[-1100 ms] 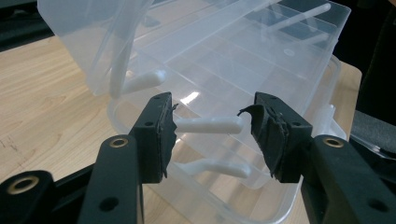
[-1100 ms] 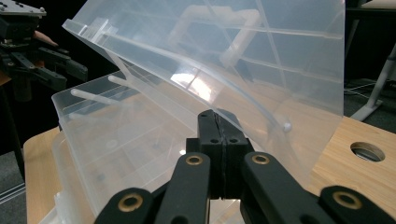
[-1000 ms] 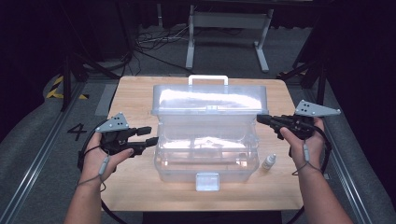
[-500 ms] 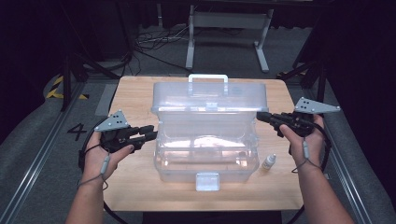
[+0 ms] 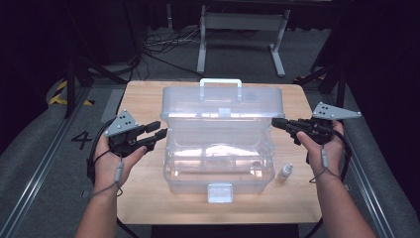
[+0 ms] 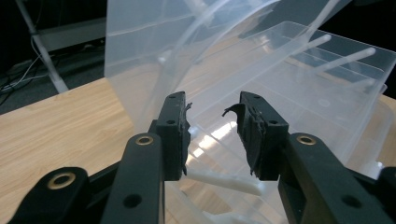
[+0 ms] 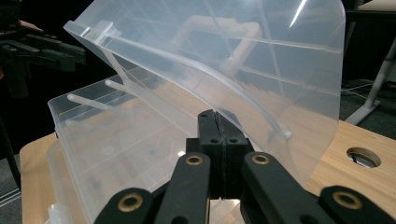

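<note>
A clear plastic box (image 5: pixel 220 163) stands mid-table with its lid (image 5: pixel 223 104) raised, the white handle (image 5: pixel 221 82) on top. My left gripper (image 5: pixel 159 130) is at the box's left side and open. Its jaws have just been opening, and nothing is pressed between them (image 6: pixel 212 116); the lid's edge (image 6: pixel 154 42) rises just beyond the gap. My right gripper (image 5: pixel 275 123) is shut at the lid's right edge. Its jaws (image 7: pixel 215 116) meet tip to tip just below the lid's rim (image 7: pixel 261 60).
A small white bottle (image 5: pixel 285 172) stands on the wooden table (image 5: pixel 148 198) right of the box's front corner. The box's latch (image 5: pixel 220 192) faces the near edge. A metal stand (image 5: pixel 237 29) and cables lie on the floor behind the table.
The left jaws narrowed half a second ago and now stand wider apart again. The right gripper and the lid have kept still.
</note>
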`<state>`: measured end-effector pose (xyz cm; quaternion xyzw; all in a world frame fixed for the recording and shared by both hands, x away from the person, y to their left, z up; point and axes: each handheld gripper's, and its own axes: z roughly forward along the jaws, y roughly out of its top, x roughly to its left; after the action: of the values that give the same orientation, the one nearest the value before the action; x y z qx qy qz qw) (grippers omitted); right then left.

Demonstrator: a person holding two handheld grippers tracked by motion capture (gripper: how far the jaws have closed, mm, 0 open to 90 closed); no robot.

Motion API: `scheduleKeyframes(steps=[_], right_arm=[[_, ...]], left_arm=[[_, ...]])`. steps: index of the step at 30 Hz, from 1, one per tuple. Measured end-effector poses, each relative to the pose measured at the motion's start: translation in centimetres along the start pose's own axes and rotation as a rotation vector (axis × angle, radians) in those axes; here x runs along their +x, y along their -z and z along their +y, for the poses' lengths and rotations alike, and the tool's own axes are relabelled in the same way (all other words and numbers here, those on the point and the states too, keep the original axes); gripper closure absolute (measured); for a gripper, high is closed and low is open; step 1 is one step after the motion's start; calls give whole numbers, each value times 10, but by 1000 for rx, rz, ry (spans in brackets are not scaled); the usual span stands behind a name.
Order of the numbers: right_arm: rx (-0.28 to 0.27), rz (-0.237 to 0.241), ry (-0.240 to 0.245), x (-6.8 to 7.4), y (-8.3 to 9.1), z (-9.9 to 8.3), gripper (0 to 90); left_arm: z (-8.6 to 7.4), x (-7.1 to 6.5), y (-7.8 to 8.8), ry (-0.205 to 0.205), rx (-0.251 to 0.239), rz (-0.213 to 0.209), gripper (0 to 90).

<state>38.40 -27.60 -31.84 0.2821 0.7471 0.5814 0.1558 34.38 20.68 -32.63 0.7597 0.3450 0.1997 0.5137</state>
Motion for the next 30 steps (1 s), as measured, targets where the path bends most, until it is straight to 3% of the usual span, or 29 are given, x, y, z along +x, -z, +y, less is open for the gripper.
scheduleKeyframes(steps=[7,18,24,30], right_arm=[[-1,-7,-9,0,-1,2,900],[-12,-2,-25,1,-3,7,900],[-15,-9,-27,0,-4,8,900],[-18,-13,-35,-1,-5,8,900]], left_arm=[[1,6,-1,13,11,45,605],[5,15,-6,30,-7,66,519],[10,18,-10,11,-13,87,433],[19,15,-14,-7,-37,103,402]])
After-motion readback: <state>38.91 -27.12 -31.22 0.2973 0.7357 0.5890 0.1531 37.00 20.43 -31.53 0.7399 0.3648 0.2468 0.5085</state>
